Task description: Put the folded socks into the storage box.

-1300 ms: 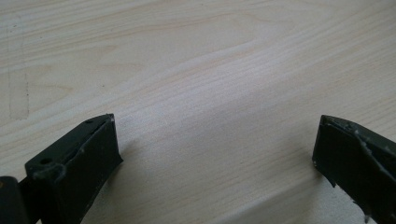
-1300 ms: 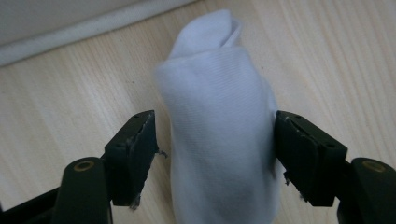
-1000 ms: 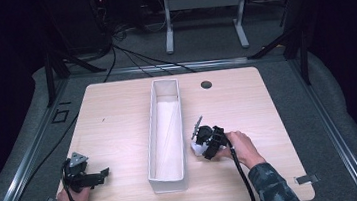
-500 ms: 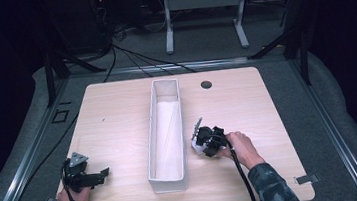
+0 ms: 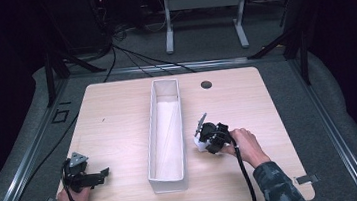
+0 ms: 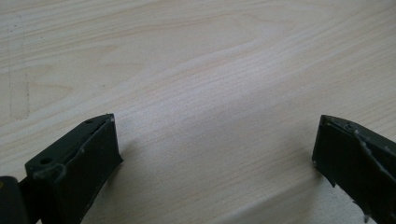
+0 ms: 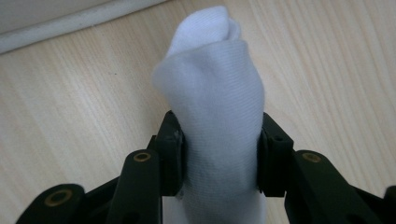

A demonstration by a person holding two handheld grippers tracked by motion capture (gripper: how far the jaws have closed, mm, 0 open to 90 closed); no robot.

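Observation:
A rolled white sock (image 7: 212,93) lies on the wooden table (image 5: 118,122), just right of a long white box (image 5: 165,132). My right gripper (image 7: 219,156) has just been closing and its pads now press on both sides of the sock. In the high view the right gripper (image 5: 205,137) sits beside the box's right wall with the sock (image 5: 200,143) partly hidden under it. My left gripper (image 5: 99,175) rests near the table's front left corner, jaws wide apart. In the left gripper view the left gripper (image 6: 215,154) holds nothing, with bare wood between its fingers.
The white box stands lengthwise down the middle of the table, open on top. A dark round hole (image 5: 206,84) marks the far side of the tabletop. Cables trail from both grippers off the front edge. Dark floor and stand legs surround the table.
The right gripper has shifted slightly toward the box and drawn in on the sock. The left gripper has stayed where it was.

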